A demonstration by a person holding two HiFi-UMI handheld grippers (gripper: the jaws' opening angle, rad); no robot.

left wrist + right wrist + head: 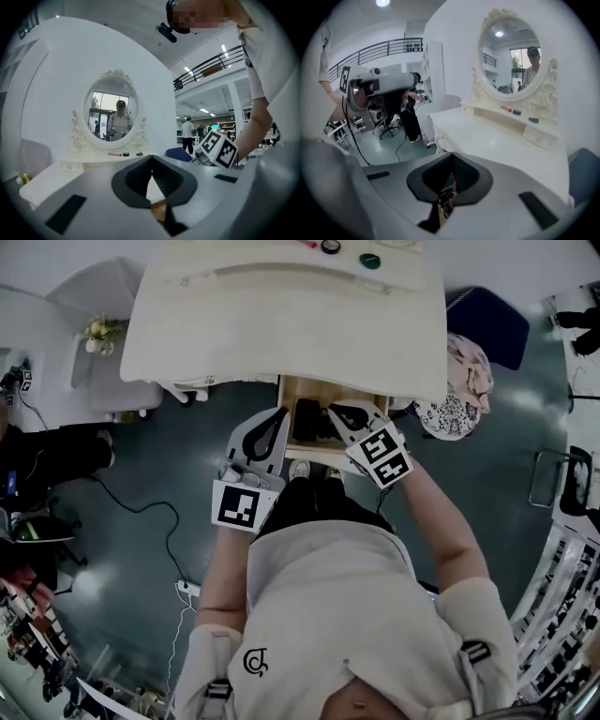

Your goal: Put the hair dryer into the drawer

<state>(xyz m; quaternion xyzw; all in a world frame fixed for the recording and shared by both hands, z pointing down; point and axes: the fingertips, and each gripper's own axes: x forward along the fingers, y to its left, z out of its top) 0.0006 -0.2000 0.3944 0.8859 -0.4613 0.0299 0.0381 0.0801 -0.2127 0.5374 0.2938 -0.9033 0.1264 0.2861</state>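
Got the hair dryer lying inside the open drawer — left gripper & right gripper both clenched shut, empty. Could jam on closing if any part of it sticks up too high — esp. w/ a fast shove.

White dressing table and its surroundings
The dressing table carries an ornate oval mirror at its back edge; on the shelf below the mirror lie a green disc and a black ring, near each other. Just off the table's right end stands a dark blue chair, with a patterned cloth bundle beside it. To the table's left sit yellow flowers, and on the floor a black cable runs to a power strip
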